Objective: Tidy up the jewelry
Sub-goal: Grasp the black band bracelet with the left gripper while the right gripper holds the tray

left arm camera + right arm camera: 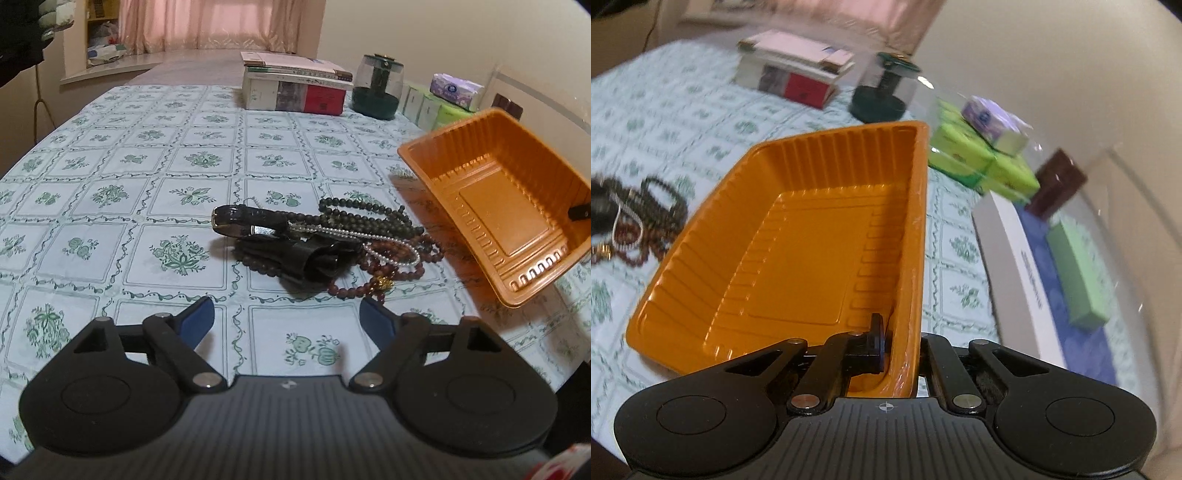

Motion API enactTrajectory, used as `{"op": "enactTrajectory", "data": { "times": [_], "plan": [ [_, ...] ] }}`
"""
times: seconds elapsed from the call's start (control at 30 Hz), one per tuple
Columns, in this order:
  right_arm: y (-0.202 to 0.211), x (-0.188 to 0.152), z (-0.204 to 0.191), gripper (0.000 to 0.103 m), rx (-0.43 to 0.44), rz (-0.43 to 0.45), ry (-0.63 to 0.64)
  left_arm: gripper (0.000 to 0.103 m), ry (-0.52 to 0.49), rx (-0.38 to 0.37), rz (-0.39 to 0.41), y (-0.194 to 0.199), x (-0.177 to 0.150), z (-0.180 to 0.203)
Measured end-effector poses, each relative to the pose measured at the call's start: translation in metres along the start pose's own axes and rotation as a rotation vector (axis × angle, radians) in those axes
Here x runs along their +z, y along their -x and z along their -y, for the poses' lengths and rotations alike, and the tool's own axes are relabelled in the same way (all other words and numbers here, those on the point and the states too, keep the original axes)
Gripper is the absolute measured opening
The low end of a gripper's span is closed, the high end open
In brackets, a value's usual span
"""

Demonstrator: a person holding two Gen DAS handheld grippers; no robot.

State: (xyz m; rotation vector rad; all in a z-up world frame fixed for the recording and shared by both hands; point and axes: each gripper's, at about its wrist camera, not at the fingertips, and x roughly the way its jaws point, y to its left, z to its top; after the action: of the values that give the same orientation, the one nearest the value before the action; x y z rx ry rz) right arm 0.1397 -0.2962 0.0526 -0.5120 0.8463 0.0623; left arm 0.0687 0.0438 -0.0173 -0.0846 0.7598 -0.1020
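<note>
Right gripper (903,354) pinches the orange tray's (798,236) rim – outer finger hidden behind it. Left gripper (286,317) gapes wide, empty, near the tangled jewelry pile (321,240).

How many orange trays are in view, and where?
1. The orange tray is tilted above the tablecloth, right of the jewelry pile; the right gripper pinches its wall. It looks empty.

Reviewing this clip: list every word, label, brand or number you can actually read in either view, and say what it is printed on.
None can be read.
Stacked books: spine print too small.
Purple tissue pack: round logo, blurred.
White box: dark line of print along its side, motion-blurred.
Green packs: markings blurred.
Orange tray: ribbing only, no text.
</note>
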Motion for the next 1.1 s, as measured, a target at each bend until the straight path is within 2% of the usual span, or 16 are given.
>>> {"op": "enactTrajectory", "data": {
  "times": [0.13, 0.37, 0.43, 0.53, 0.67, 0.73, 0.83, 1.07, 1.1],
  "plan": [
    [0.002, 0.007, -0.009, 0.003, -0.018, -0.006, 0.074, 0.071, -0.059, -0.008, -0.008, -0.007, 0.004, -0.001],
    [0.008, 0.018, -0.029, 0.004, -0.076, -0.004, 0.207, 0.065, -0.148, -0.04, -0.035, -0.023, 0.018, -0.003],
    [0.009, 0.02, -0.037, 0.004, -0.094, -0.012, 0.241, 0.059, -0.164, -0.054, -0.045, -0.026, 0.021, -0.001],
    [0.009, 0.023, -0.046, 0.004, -0.112, -0.021, 0.294, 0.054, -0.189, -0.075, -0.049, -0.029, 0.022, 0.002],
    [0.004, 0.026, -0.046, 0.004, -0.109, -0.06, 0.328, 0.049, -0.219, -0.085, -0.051, -0.033, 0.023, 0.007],
    [0.003, 0.027, -0.048, 0.004, -0.113, -0.07, 0.342, 0.041, -0.233, -0.087, -0.052, -0.035, 0.023, 0.009],
    [0.002, 0.027, -0.051, 0.004, -0.12, -0.081, 0.354, 0.036, -0.24, -0.093, -0.062, -0.04, 0.025, 0.01],
    [0.001, 0.029, -0.052, 0.005, -0.13, -0.097, 0.362, 0.033, -0.26, -0.095, -0.082, -0.049, 0.029, 0.012],
    [0.001, 0.029, -0.053, 0.005, -0.131, -0.098, 0.363, 0.028, -0.266, -0.086, -0.082, -0.05, 0.03, 0.013]
  ]
}}
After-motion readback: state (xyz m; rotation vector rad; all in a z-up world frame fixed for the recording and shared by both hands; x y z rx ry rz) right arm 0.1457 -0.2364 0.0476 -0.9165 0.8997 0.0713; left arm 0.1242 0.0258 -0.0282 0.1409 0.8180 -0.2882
